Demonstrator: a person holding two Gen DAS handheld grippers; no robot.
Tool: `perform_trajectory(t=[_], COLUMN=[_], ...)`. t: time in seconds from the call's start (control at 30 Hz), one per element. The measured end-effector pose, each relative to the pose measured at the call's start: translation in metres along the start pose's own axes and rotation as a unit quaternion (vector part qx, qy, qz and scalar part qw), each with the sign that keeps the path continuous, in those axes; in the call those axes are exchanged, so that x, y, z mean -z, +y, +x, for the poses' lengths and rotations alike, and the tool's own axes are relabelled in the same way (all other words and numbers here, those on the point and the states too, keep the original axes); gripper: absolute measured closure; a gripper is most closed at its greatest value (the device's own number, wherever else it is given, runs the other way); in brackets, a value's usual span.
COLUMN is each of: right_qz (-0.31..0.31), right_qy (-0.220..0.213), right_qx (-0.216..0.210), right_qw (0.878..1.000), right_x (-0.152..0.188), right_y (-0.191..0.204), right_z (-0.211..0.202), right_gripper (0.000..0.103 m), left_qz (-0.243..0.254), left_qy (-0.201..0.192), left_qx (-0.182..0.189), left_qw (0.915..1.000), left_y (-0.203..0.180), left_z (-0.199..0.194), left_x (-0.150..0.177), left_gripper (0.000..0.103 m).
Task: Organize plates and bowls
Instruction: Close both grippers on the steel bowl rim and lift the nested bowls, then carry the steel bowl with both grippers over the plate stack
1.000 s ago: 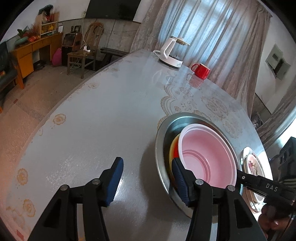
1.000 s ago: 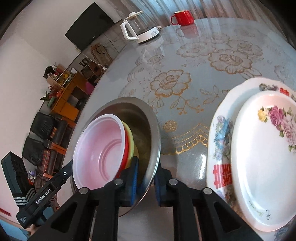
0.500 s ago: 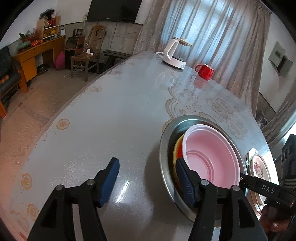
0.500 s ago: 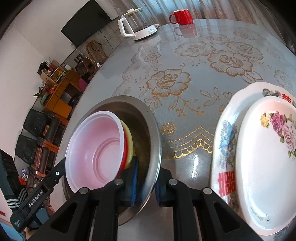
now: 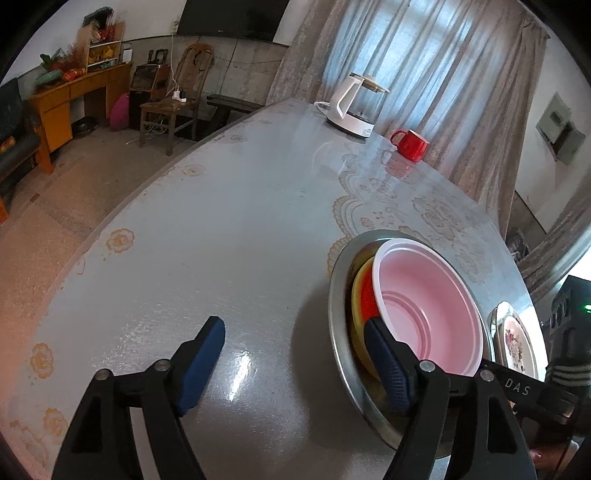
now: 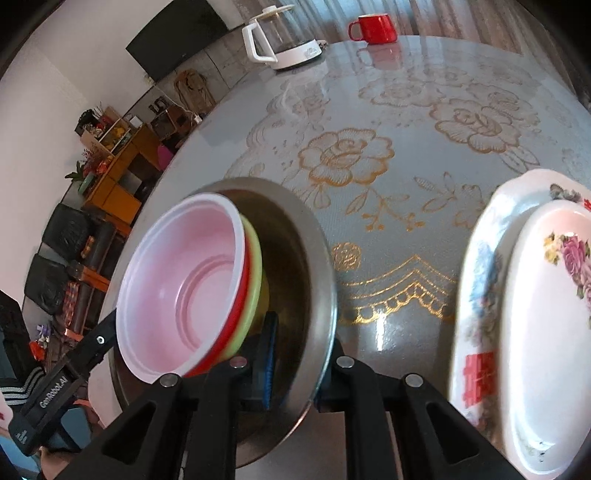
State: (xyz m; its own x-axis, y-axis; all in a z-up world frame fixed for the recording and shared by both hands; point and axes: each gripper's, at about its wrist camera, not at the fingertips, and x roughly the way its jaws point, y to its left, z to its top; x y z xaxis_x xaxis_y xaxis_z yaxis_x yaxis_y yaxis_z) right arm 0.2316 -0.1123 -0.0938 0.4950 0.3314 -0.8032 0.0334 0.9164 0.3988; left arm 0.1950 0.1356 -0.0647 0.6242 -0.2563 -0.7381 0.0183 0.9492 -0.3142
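Observation:
A steel basin (image 5: pixel 338 295) (image 6: pixel 314 258) stands on the table and holds a tilted stack: a pink bowl (image 5: pixel 428 306) (image 6: pixel 184 280) inside a red bowl (image 6: pixel 236 317), inside a yellow-green one (image 6: pixel 255 284). My right gripper (image 6: pixel 295 362) is shut on the basin's near rim, one finger inside, one outside. My left gripper (image 5: pixel 295 358) is open; its right finger (image 5: pixel 384 362) reaches over the basin's rim beside the bowls, its left finger (image 5: pixel 199 358) hangs over bare table. Two stacked floral plates (image 6: pixel 524 325) (image 5: pixel 515 343) lie right of the basin.
A white kettle (image 5: pixel 351 107) (image 6: pixel 277 44) and a red mug (image 5: pixel 412 144) (image 6: pixel 373 27) stand at the table's far end. The table edge (image 5: pixel 122 206) curves along the left, with floor, a chair and a desk beyond it.
Both views have shifted slightly; the left gripper has drawn back a little from the basin. The right gripper keeps its hold on the rim, and the bowl stack appears more tilted.

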Motion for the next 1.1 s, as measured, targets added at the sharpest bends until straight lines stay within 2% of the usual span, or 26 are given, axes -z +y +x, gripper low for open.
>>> perform_trajectory(t=[0.1, 0.27, 0.43, 0.5, 0.63, 0.9, 1.1], right_qz=[0.004, -0.003, -0.019, -0.026, -0.026, -0.015, -0.024], right_qy=[0.002, -0.004, -0.010, -0.012, -0.014, -0.017, -0.035], right_qx=[-0.003, 0.000, 0.009, 0.012, 0.007, -0.011, -0.013], right_qw=[1.000, 1.000, 1.000, 1.000, 1.000, 1.000, 0.999], right_x=[-0.002, -0.003, -0.003, -0.003, -0.003, 0.004, 0.005], right_y=[-0.001, 0.000, 0.003, 0.004, 0.003, -0.001, 0.002], right_z=[0.001, 0.002, 0.002, 0.003, 0.002, -0.002, -0.020], right_gripper=[0.087, 0.087, 0.092, 0.093, 0.093, 0.094, 0.094], left_qz=[0.004, 0.020, 0.065, 0.074, 0.062, 0.070, 0.073], left_qy=[-0.004, 0.004, 0.003, 0.001, 0.003, -0.025, -0.044], left_qx=[0.008, 0.046, 0.065, 0.059, 0.074, 0.072, 0.078], left_qw=[1.0000, 0.9987, 0.9958, 0.9955, 0.9953, 0.9947, 0.9933], left_y=[0.000, -0.002, -0.018, -0.022, -0.017, -0.019, -0.027], left_z=[-0.001, 0.001, 0.002, 0.001, 0.001, -0.011, -0.027], left_x=[0.003, 0.006, 0.011, 0.013, 0.012, 0.021, 0.018], left_gripper=[0.028, 0.062, 0.081, 0.080, 0.080, 0.080, 0.080])
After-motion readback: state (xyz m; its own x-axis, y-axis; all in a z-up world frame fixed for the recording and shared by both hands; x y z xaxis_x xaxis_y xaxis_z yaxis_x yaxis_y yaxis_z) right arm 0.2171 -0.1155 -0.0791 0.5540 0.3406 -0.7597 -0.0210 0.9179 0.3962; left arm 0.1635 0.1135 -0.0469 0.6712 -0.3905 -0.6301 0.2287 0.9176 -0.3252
